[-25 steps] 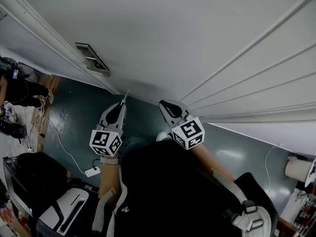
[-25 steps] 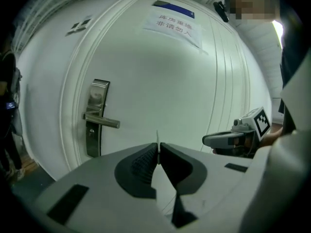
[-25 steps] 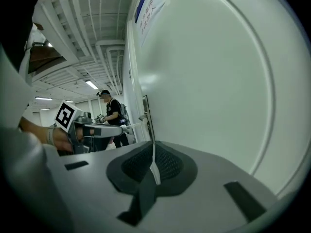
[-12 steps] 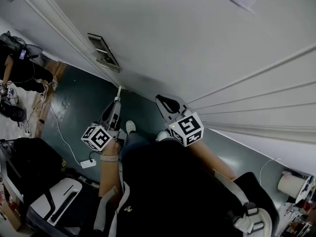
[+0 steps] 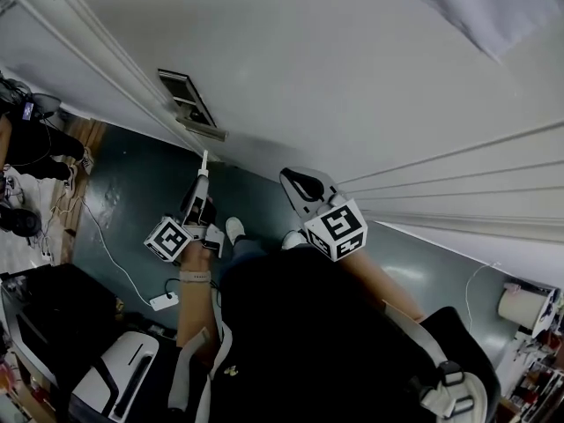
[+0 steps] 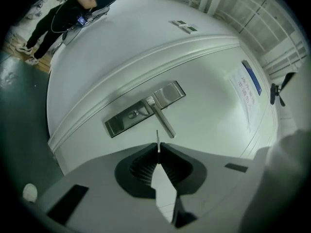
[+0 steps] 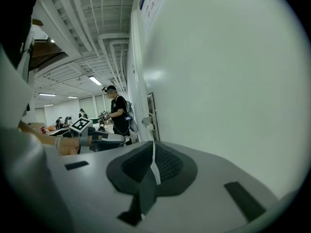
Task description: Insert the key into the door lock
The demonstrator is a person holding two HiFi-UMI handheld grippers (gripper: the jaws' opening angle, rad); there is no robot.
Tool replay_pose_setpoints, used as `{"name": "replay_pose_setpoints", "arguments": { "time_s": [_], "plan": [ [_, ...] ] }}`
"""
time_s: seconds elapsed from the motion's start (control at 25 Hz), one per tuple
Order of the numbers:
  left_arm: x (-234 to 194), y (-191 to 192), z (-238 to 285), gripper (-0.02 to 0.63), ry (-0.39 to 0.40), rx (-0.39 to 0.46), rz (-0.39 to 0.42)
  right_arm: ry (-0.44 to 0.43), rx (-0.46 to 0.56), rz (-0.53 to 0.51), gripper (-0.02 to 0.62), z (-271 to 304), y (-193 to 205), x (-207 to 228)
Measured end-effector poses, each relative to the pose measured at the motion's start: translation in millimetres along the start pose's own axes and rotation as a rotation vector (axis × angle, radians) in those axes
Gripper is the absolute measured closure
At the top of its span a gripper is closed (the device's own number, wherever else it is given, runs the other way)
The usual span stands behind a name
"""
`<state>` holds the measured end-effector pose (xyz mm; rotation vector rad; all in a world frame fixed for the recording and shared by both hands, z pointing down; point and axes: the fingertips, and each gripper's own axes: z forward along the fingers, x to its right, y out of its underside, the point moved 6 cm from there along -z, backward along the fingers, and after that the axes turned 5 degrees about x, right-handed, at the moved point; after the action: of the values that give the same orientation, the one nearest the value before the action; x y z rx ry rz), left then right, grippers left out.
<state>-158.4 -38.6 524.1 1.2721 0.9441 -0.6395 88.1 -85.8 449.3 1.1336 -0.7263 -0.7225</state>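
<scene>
The white door [image 6: 209, 101] has a shiny lock [image 6: 131, 116], so the left gripper [image 6: 158, 153] pinches the key [image 6: 157, 140] pointing at it, while the right gripper [image 7: 153, 154] hangs squeezed shut, empty.

Dark green floor [image 5: 132, 192], ceiling strip lights [image 7: 95, 80]

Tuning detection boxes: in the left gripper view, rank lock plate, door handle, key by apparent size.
1. lock plate
2. door handle
3. key, only a thin blade showing, though nearest the camera
</scene>
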Motion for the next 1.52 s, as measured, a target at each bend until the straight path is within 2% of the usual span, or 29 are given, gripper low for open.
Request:
{"name": "replay_pose_setpoints", "arguments": {
  "time_s": [0.16, 0.52, 1.2, 1.52],
  "plan": [
    [-12, -12, 9, 0.578, 0.004, -0.023, -0.070, 0.045, -0.012, 0.014, 0.571, 7, -3, -5],
    [-45, -37, 40, 0.578, 0.017, -0.050, -0.151, 0.127, -0.026, 0.040, 0.571, 25, -5, -2],
    [-75, -55, 74, 0.578, 0.021, -0.103, -0.201, 0.207, -0.032, 0.063, 0.571, 45, -10, -5],
    [-77, -56, 75, 0.578, 0.027, -0.121, -0.236, 0.215, -0.032, 0.061, 0.571, 49, -12, -9]
  ]
}}
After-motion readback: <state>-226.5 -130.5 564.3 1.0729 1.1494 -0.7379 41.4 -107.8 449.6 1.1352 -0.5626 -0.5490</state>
